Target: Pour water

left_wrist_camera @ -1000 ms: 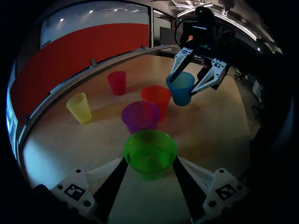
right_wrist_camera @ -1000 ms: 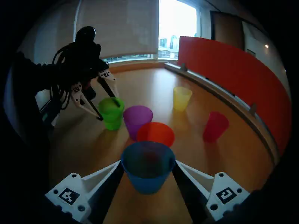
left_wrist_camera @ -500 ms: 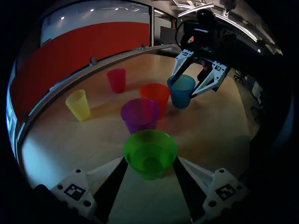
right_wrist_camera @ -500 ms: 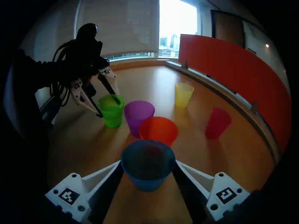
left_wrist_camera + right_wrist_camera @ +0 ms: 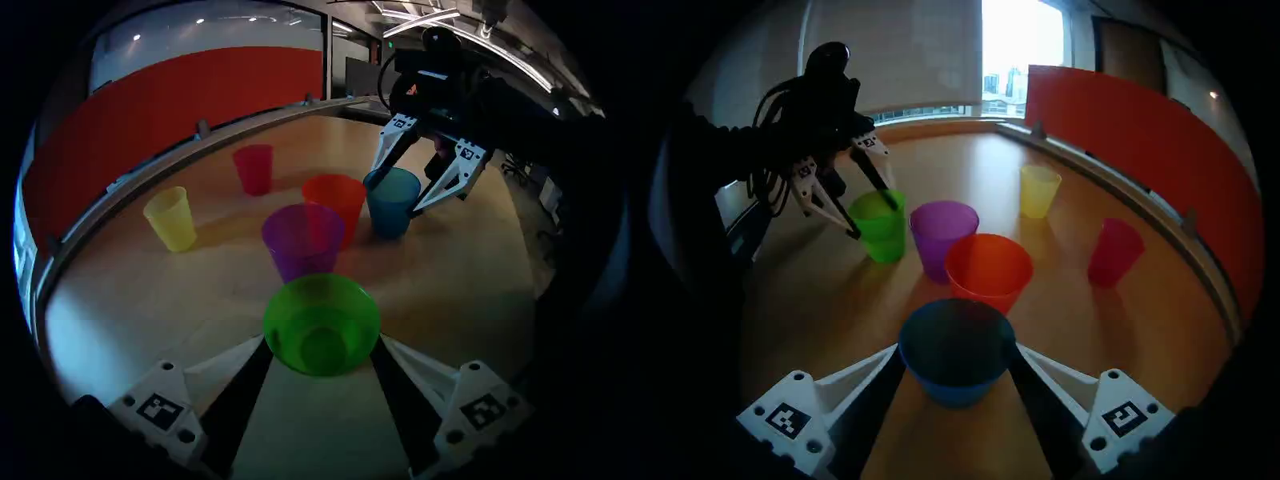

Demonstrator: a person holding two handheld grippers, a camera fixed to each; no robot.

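As the right gripper (image 5: 957, 356) brings the blue cup (image 5: 957, 344) down toward the tabletop (image 5: 1056, 360), just beside the orange cup (image 5: 989, 268), no pour is under way. It stays clamped on that cup; the left gripper (image 5: 322, 346) likewise clamps the green cup (image 5: 322, 320), held upright.

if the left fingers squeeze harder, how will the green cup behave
The translucent green plastic cup looks thin-walled, so it would probably flex rather than crack. Its tapered sides might let it slip between the fingers of the left gripper.
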